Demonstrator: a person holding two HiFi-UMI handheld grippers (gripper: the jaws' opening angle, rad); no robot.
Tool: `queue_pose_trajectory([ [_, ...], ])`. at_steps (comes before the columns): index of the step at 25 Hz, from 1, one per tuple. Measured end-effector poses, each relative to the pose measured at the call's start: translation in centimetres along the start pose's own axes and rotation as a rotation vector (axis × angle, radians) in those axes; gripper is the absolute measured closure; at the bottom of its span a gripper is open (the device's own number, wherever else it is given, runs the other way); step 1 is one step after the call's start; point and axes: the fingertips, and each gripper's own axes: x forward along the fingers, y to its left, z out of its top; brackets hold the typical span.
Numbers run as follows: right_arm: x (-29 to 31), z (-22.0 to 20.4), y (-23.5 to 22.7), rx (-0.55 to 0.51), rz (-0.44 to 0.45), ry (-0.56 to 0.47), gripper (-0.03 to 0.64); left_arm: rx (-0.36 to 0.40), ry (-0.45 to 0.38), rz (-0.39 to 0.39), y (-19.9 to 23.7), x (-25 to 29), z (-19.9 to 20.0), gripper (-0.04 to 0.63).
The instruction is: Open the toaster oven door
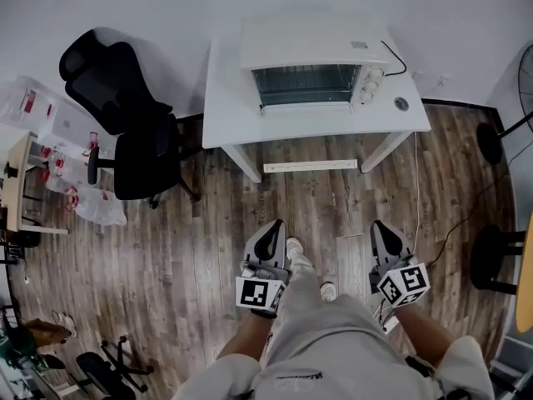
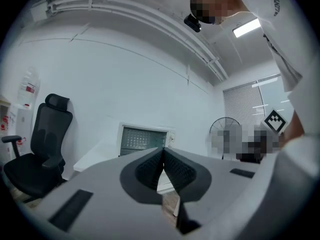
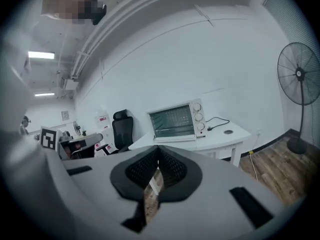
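The oven sat on the white table well ahead of both sets of fingertips, with bare wooden floor between, and its glass door was shut against the front – so the task had not started. The left gripper and right gripper hung low and close to the person's body, tips pointing forward at the table, which looked like a carrying posture and not a reach. In the left gripper view the pads met along a single seam with nothing between them, and the oven showed just above and beyond the tips. In the right gripper view the pads were likewise pressed together and empty, with the oven beyond the tips and slightly to their right. Closed, empty jaws made sense at this range, since nothing was near enough to grasp. The knobs lay at the right end of the oven front, so either gripper would probably have to work to the left of them. I could not tell from here where the door's handle ran. A black chair stood far off to the left of the left fingers, beside the table – clear of the straight line to the door. Judging by the gap, the next need was to close the distance and part one gripper's jaws.
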Motion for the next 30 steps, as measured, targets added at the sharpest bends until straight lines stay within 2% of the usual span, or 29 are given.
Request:
queue_pose_trajectory([
  [3, -3.6, 1.3, 0.7, -0.034, 0.029, -0.048, 0.6, 0.027, -0.03, 0.003, -3.1, -2.4, 1.1, 0.588],
  [8, -9.7, 2.1, 1.1, -0.026, 0.045, -0.11, 0.6, 0.076, -0.056, -0.016, -8.6, -6.4, 2.9, 0.588],
  [14, -14.8, 1.3, 1.3, -0.008, 0.059, -0.121, 0.6, 0.108, -0.069, -0.018, -12.8, -9.9, 3.7, 0.588],
  [21, -17.4, -0.3, 2.3, 0.019, 0.083, -0.118, 0.6, 0.112, -0.064, -0.004, -15.2, -13.4, 3.8, 0.588],
  [30, -17.8, -1.5, 6.1, 0.044, 0.127, -0.116, 0.6, 0.113, -0.075, -0.008, -15.2, -16.5, 4.8, 0.588],
])
